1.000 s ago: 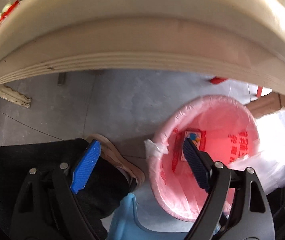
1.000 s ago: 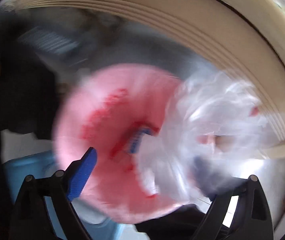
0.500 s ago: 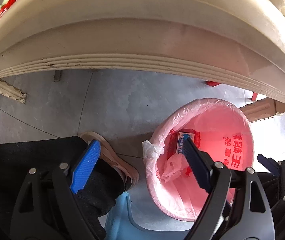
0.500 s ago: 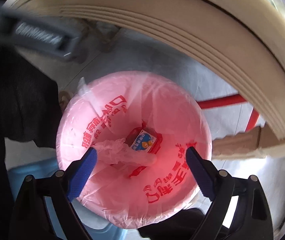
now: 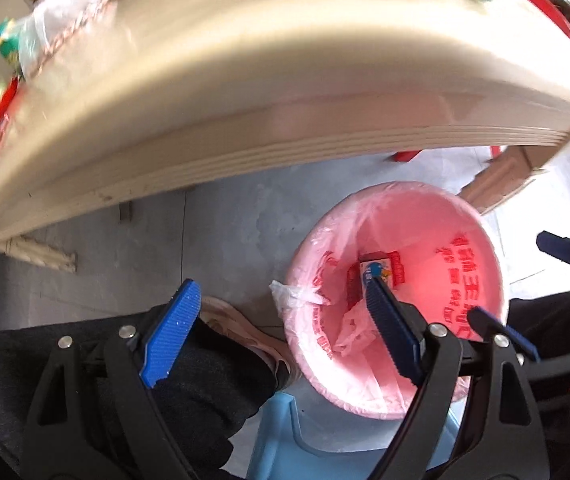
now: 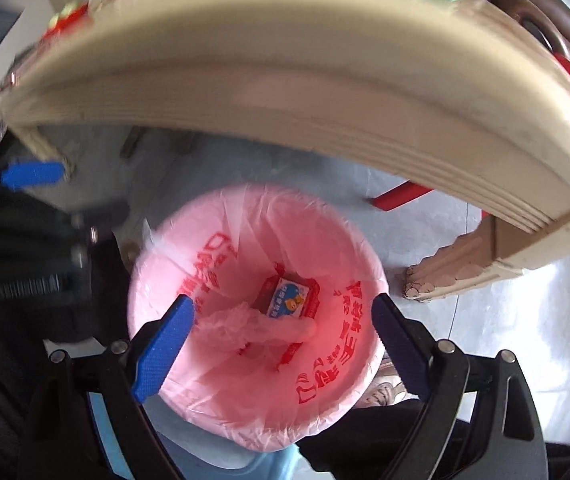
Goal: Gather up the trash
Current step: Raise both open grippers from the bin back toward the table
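A bin with a pink liner (image 5: 465, 280) (image 6: 189, 256) stands on the grey floor under the table edge. At its bottom lie a small blue and white carton (image 5: 377, 272) (image 6: 289, 300) and a crumpled clear plastic bag (image 5: 355, 328) (image 6: 245, 324). My left gripper (image 5: 281, 328) hangs open and empty, with one finger over the bin's left rim and the other over a black trouser leg. Directly above the bin, my right gripper (image 6: 283, 344) (image 5: 505, 274) is open with nothing between its fingers.
The cream table edge (image 5: 285, 80) (image 6: 325, 80) arches over the bin, with bagged items (image 5: 45, 28) on top. A carved table leg (image 6: 445, 272) and red stool legs (image 6: 401, 194) stand behind the bin. A person's beige shoe (image 5: 241, 324) and a light blue stool (image 5: 285, 432) sit beside it.
The clear plastic bag, a blur at my right gripper a second ago, now lies in the bin. Both grippers have risen and rolled, and more of the table top shows.
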Motion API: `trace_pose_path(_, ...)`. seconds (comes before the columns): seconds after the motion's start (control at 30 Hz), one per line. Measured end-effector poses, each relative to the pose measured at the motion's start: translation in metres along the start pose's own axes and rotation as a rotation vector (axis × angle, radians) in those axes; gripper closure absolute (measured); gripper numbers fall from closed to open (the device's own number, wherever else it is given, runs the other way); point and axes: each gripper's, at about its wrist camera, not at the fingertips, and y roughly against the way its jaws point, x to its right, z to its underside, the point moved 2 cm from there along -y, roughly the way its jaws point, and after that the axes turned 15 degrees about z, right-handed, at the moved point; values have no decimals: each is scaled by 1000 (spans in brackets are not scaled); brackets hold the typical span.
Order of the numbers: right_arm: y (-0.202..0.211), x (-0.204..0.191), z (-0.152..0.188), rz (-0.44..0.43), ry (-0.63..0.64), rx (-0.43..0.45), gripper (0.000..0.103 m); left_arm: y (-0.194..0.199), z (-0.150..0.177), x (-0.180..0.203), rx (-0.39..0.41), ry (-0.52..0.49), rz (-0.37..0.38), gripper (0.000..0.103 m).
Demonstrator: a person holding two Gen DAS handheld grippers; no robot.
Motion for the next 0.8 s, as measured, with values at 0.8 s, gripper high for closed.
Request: trace_pose_path(0.8,218,103,-122,-121,-210,355,13,204,-107,-14,226,5,127,19)
